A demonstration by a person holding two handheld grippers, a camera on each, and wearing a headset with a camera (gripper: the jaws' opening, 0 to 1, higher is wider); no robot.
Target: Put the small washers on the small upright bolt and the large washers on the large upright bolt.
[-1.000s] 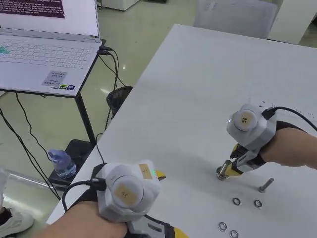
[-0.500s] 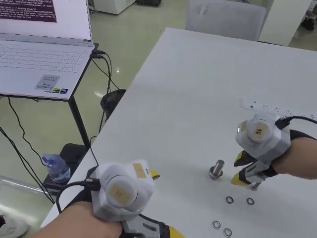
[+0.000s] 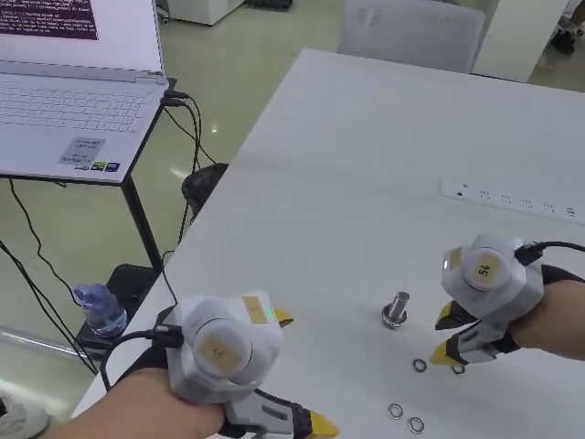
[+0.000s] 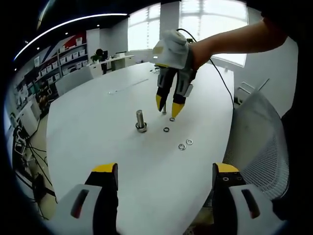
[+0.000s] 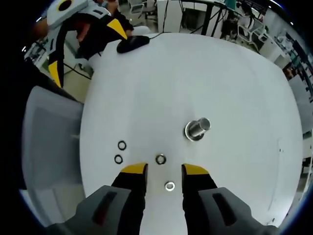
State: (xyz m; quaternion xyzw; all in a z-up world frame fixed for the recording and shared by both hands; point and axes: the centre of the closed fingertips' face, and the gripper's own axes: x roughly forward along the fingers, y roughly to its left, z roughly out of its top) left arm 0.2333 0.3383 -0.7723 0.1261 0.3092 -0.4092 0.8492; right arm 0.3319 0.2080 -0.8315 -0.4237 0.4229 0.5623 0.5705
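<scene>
Washers (image 3: 419,366), four of them, lie flat on the white worktop (image 3: 366,165), nearer than the large bolt (image 3: 395,311) and to its right. The right tool (image 5: 165,171) hovers over one washer (image 5: 169,186), which shows in the gap between its jaws. The jaws are narrowly apart and hold nothing. The left tool (image 4: 165,169) is at the near left, jaws wide and empty.

The risk, I think, is that this washer is thin and flat on a smooth surface, so the jaws can slip over it or push it away. In the left gripper view a thin pin (image 4: 164,108) stands between the right tool's tips. It is perhaps the small bolt, and the tips could knock it over. The washer sizes are hard to tell apart here, so a wrong bolt is possible.

The washers' holes face upward. The large bolt stands on its head, with its long axis vertical and the shank end pointing up.
</scene>
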